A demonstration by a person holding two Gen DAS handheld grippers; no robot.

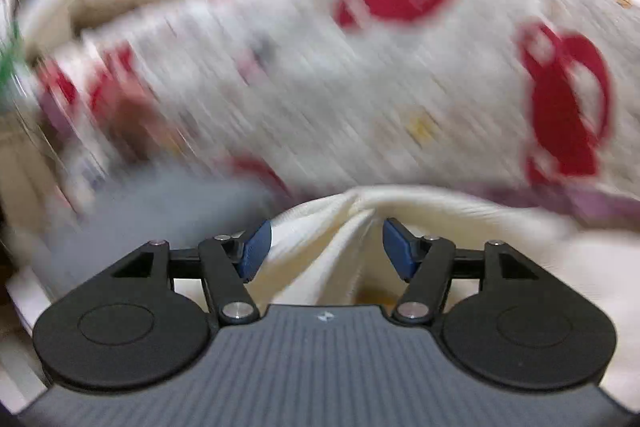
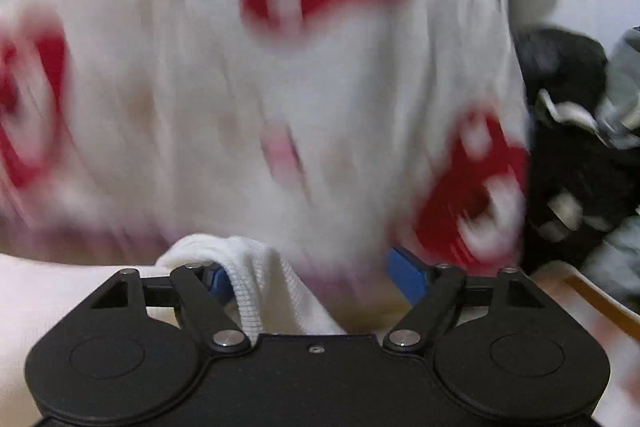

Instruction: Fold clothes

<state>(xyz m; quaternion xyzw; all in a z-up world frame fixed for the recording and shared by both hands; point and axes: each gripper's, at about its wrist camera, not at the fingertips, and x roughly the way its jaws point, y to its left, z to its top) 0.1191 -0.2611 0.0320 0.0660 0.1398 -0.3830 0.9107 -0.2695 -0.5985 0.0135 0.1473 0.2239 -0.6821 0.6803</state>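
Both grippers standing released over the bed, jaws apart. Cream ribbed knit garment point(image 1: 344, 239) lying just ahead of and below the left gripper point(image 1: 326, 247), a pinched ridge of it rising between the blue pads point(image 1: 254, 247) without being pressed. Same cream knit point(image 2: 256, 267) draping over the inner pad of the right gripper point(image 2: 320, 279), loose, not clamped. White blanket with red print point(image 1: 360, 87) spreading beyond, blurred. Long axis of the garment probably running across, from one gripper to the other; neither hand clearly nearer, so re-gripping likely needing both.
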